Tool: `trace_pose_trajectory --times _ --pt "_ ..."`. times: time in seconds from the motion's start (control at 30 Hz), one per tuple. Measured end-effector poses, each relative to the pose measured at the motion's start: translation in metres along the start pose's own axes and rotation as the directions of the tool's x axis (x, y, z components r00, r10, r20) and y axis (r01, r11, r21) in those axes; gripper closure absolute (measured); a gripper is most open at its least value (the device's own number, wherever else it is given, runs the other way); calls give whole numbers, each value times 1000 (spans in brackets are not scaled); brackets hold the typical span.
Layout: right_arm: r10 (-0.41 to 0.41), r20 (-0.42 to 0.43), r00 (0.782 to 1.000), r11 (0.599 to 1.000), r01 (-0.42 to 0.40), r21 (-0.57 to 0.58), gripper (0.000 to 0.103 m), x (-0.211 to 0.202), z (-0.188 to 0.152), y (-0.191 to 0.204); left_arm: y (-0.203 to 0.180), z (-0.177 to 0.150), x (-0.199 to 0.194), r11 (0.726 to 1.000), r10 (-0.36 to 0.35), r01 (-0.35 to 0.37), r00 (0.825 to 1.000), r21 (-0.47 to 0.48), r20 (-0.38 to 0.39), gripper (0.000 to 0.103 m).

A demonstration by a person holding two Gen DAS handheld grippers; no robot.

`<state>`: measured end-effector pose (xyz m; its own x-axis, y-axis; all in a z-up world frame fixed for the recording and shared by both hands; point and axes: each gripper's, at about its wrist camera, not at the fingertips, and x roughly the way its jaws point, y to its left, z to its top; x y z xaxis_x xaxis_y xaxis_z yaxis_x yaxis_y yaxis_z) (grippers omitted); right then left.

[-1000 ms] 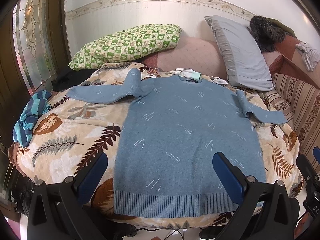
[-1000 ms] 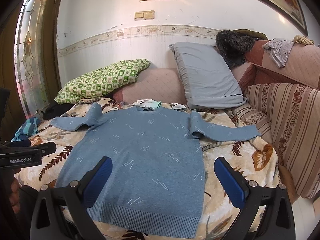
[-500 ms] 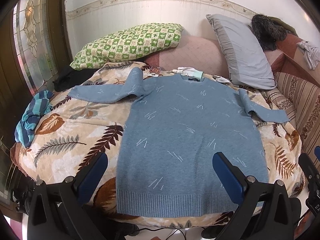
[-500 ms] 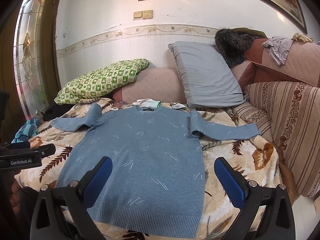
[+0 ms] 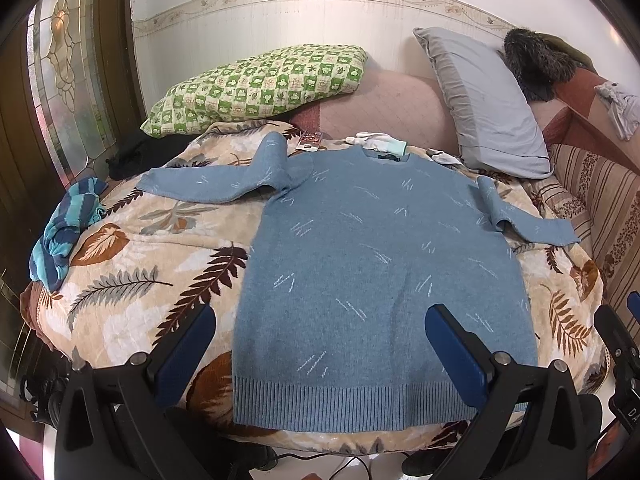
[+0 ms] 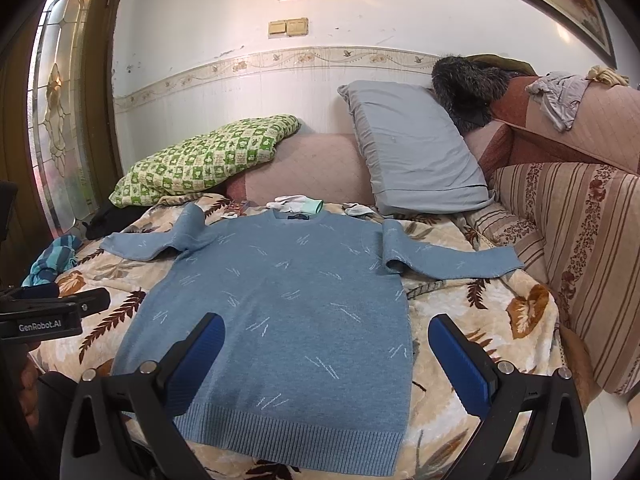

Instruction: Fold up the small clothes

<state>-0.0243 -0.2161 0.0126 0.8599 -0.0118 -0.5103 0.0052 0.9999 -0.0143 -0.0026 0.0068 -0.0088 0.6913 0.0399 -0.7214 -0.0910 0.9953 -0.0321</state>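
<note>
Left gripper (image 5: 320, 344): blue pads spread wide, nothing between them; hangs above the near hem, apart from the cloth.
Right gripper (image 6: 326, 350): likewise wide open and empty — poised over the lower right part of the knit.
Sweater (image 5: 376, 264): blue, flecked with pale dashes, laid flat and face up ahead of both sets of fingers on the leaf-print blanket (image 5: 132, 256); ribbed hem nearest, neckline farthest.
Sleeves: left one (image 5: 216, 184) bent at the elbow and stretched away to the left of the left gripper; right one (image 6: 448, 258) folded once near the shoulder, then running out to the right, beyond the right gripper's outer finger.
Beyond the collar: a white and mint sock (image 5: 380, 142) touching or just past the neckline (hard to tell which), a small red tag (image 5: 310, 140) beside it.
Far left of the left gripper: striped blue cloth (image 5: 68, 224) at the blanket's edge.
Hidden or cut off: hem corners partly masked by the fingers in both views; the bed's near edge lost under the gripper bodies; dark bundle (image 5: 132, 156) by the green pillow (image 5: 260, 84) too dim to identify.
</note>
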Motion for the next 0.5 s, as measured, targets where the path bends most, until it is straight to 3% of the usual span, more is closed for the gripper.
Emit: trace_pose_trajectory --times 0.5 --pt "3 -10 1000 1000 -3 7 0 3 -2 0 -1 -1 -1 1000 8 -8 1000 0 -2 0"
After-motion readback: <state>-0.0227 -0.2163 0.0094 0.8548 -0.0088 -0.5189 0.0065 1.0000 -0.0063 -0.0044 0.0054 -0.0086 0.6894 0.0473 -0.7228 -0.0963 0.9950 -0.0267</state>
